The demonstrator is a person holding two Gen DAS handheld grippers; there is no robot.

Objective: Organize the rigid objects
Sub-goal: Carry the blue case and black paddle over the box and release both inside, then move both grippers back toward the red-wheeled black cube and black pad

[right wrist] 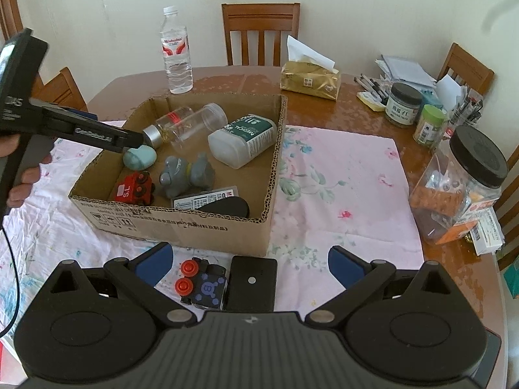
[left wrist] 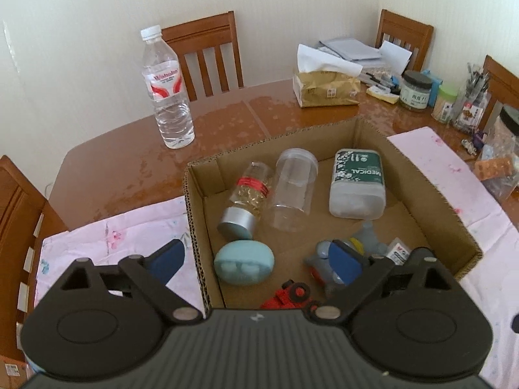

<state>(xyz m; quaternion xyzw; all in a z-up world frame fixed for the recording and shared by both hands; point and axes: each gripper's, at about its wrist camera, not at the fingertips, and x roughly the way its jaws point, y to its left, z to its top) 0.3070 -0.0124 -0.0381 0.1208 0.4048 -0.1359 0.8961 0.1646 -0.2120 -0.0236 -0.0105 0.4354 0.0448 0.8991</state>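
A cardboard box [left wrist: 431,188] [right wrist: 207,227] on the pink cloth holds a spice jar [left wrist: 248,194], a clear jar [left wrist: 293,188], a white-green MEDICAL bottle [left wrist: 356,184] [right wrist: 243,139], a teal case [left wrist: 243,261] [right wrist: 140,159], a grey toy [left wrist: 327,267] [right wrist: 186,173] and a red toy car [left wrist: 287,295] [right wrist: 133,189]. My left gripper [left wrist: 258,259] is open and empty above the box's near-left corner; it also shows in the right wrist view [right wrist: 129,139]. My right gripper [right wrist: 249,265] is open and empty, over a dark toy with red wheels [right wrist: 202,283] and a black box [right wrist: 253,283] on the cloth.
A water bottle [left wrist: 168,87] [right wrist: 176,52] stands behind the box. A tissue pack [left wrist: 326,89] [right wrist: 311,79], jars [right wrist: 404,103], pens and papers crowd the right side. A big black-lidded jar [right wrist: 467,181] stands at the right. Wooden chairs [right wrist: 261,32] surround the table.
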